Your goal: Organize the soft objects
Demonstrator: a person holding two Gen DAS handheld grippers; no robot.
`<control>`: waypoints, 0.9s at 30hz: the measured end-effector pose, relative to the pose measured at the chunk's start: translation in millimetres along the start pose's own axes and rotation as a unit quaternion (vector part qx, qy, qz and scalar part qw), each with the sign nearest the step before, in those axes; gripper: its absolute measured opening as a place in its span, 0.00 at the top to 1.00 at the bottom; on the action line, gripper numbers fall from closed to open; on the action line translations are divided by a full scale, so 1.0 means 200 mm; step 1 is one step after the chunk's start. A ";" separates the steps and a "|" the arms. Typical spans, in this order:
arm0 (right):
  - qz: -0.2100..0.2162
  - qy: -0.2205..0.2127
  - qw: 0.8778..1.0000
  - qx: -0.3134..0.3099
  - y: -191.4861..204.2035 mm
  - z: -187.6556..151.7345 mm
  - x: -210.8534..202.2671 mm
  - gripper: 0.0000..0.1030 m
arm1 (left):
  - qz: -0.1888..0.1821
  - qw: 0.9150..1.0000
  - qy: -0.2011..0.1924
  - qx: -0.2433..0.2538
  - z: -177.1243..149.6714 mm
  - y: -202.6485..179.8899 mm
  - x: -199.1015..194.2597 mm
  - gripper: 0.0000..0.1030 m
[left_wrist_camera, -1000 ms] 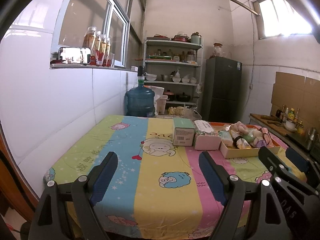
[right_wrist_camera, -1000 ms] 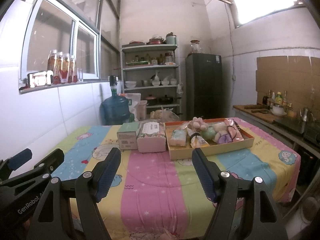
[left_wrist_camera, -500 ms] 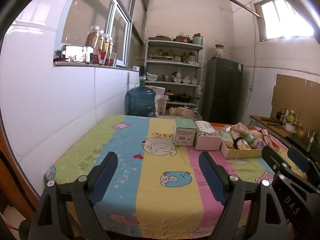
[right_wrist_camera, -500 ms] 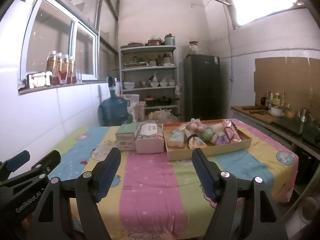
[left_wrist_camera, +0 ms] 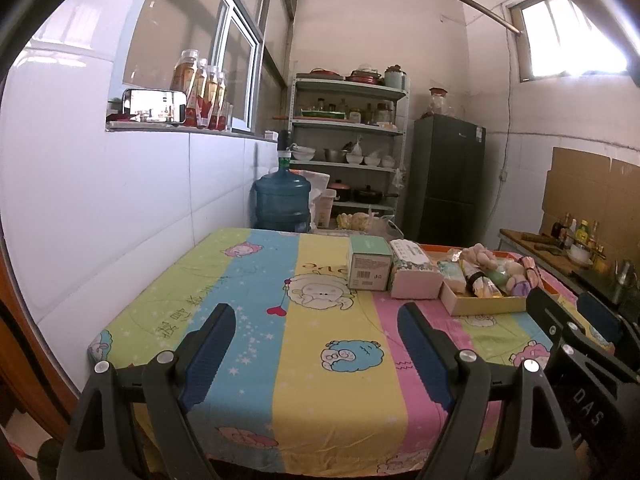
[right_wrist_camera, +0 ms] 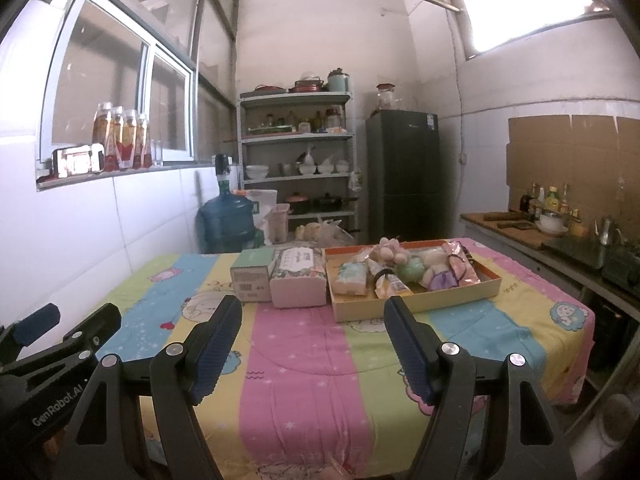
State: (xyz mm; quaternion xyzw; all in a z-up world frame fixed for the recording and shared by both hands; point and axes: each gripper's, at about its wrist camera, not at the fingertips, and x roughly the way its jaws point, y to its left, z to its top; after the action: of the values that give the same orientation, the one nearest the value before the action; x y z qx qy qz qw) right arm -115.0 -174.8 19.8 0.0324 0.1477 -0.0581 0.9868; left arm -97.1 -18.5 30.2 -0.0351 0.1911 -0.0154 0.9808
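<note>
Both of your grippers are hanging low at the near edge of the worktop (right_wrist_camera: 312, 384), pointed level across it toward the far wall. Your left gripper (left_wrist_camera: 316, 324) has its jaws wide apart with nothing between them, and it's lined up with the blue and yellow stripes of the cloth. Your right gripper (right_wrist_camera: 314, 316) is the same deal, jaws spread and empty, sitting over the pink stripe. Each one shows up at the edge of the other's view, so they're side by side and close together.

The worktop is covered in a striped cartoon-print cloth (left_wrist_camera: 328, 344) with sheep on it. The soft objects (right_wrist_camera: 404, 268) are piled in one shallow cardboard tray (right_wrist_camera: 416, 304) on the far right part of the worktop, well away from both grippers. There's a plush bunch, a green round one, a purple one and a few wrapped packets, too jumbled to count properly. Just left of the tray sit two boxes touching each other: one pink tissue box (right_wrist_camera: 298, 280) and one green-topped carton (right_wrist_camera: 252, 276).

Room-wise it's a kitchen: one blue water jug (left_wrist_camera: 282, 200) on the floor behind, one metal shelf rack (right_wrist_camera: 298, 160) full of bowls and pots, one dark fridge (right_wrist_camera: 404, 168), four bottles (left_wrist_camera: 202, 88) and a phone on the windowsill.
</note>
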 end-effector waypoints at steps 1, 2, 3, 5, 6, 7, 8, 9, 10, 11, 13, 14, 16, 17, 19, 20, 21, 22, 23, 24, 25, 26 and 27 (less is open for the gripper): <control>0.000 0.000 1.000 0.000 0.00 0.00 0.00 0.27 | 0.000 1.000 0.000 0.000 0.00 0.00 0.00 0.19; 0.000 0.000 1.000 0.000 0.00 0.00 0.00 0.27 | 0.000 1.000 0.001 0.001 0.00 0.00 0.00 0.19; 0.001 0.000 1.000 0.000 0.00 0.00 0.00 0.27 | -0.001 1.000 0.001 0.001 0.00 0.00 0.00 0.19; 0.000 0.000 1.000 0.000 0.00 0.00 0.00 0.27 | -0.001 1.000 0.002 0.002 0.00 0.00 0.00 0.19; 0.000 0.000 1.000 0.000 0.00 0.00 0.00 0.27 | -0.002 1.000 0.003 0.003 0.00 0.00 0.00 0.19; 0.000 0.000 1.000 0.001 0.00 0.00 0.00 0.27 | -0.002 1.000 0.003 0.004 -0.01 0.00 0.00 0.19; -0.001 0.000 1.000 0.001 0.00 0.00 0.00 0.27 | -0.002 1.000 0.003 0.005 0.00 0.00 0.00 0.19; -0.002 0.000 1.000 0.001 -0.01 0.00 0.00 0.27 | -0.003 1.000 0.004 0.006 0.00 -0.01 0.01 0.19; -0.004 0.001 1.000 0.002 -0.01 0.00 0.00 0.27 | -0.003 1.000 0.006 0.007 0.00 -0.01 0.02 0.19; -0.007 0.002 1.000 0.004 -0.02 0.00 0.00 0.27 | -0.003 1.000 0.006 0.008 0.00 -0.01 0.02 0.19; -0.012 0.002 1.000 0.005 -0.03 0.00 0.00 0.27 | -0.004 1.000 0.006 0.009 0.00 -0.01 0.02 0.19; -0.014 0.002 1.000 0.007 -0.04 0.00 0.00 0.27 | -0.004 1.000 0.006 0.009 0.00 -0.01 0.02 0.19; -0.015 0.002 1.000 0.010 -0.05 0.00 -0.01 0.27 | -0.004 1.000 0.007 0.009 0.00 -0.01 0.02 0.19; -0.015 0.001 1.000 0.011 -0.06 0.00 -0.01 0.27 | -0.004 1.000 0.008 0.009 0.00 -0.02 0.02 0.19; -0.014 0.002 1.000 0.009 -0.06 0.00 -0.01 0.27 | -0.005 1.000 0.009 0.009 0.00 -0.02 0.02 0.19; -0.013 0.001 1.000 0.008 -0.06 0.00 -0.01 0.27 | -0.006 1.000 0.009 0.010 -0.01 -0.02 0.02 0.19; -0.012 0.001 1.000 0.007 -0.06 0.00 -0.01 0.27 | -0.006 1.000 0.009 0.010 -0.01 -0.02 0.02 0.19; -0.012 0.001 1.000 0.006 -0.06 0.00 -0.01 0.27 | -0.007 1.000 0.009 0.011 -0.01 -0.02 0.02 0.19; -0.012 0.002 1.000 0.005 -0.05 0.00 -0.01 0.27 | -0.007 1.000 0.010 0.011 -0.01 -0.02 0.03 0.19; -0.011 0.003 1.000 0.004 -0.05 0.00 -0.01 0.27 | -0.007 1.000 0.011 0.012 -0.01 -0.03 0.03 0.19; -0.010 0.004 1.000 0.004 -0.06 0.00 0.00 0.27 | -0.008 1.000 0.012 0.012 -0.01 -0.03 0.03 0.19; -0.010 0.004 1.000 0.004 -0.05 0.00 0.00 0.27 | -0.008 1.000 0.012 0.012 -0.01 -0.03 0.03 0.19; -0.010 0.004 1.000 0.004 -0.05 0.00 0.00 0.27 | -0.008 1.000 0.012 0.012 -0.01 -0.03 0.03 0.19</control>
State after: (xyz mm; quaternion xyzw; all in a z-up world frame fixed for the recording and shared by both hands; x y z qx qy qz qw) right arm -117.0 -183.8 19.3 0.0348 0.1518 -0.0685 0.9854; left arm -91.5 -24.1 26.0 -0.0245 0.2028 -0.0261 0.9786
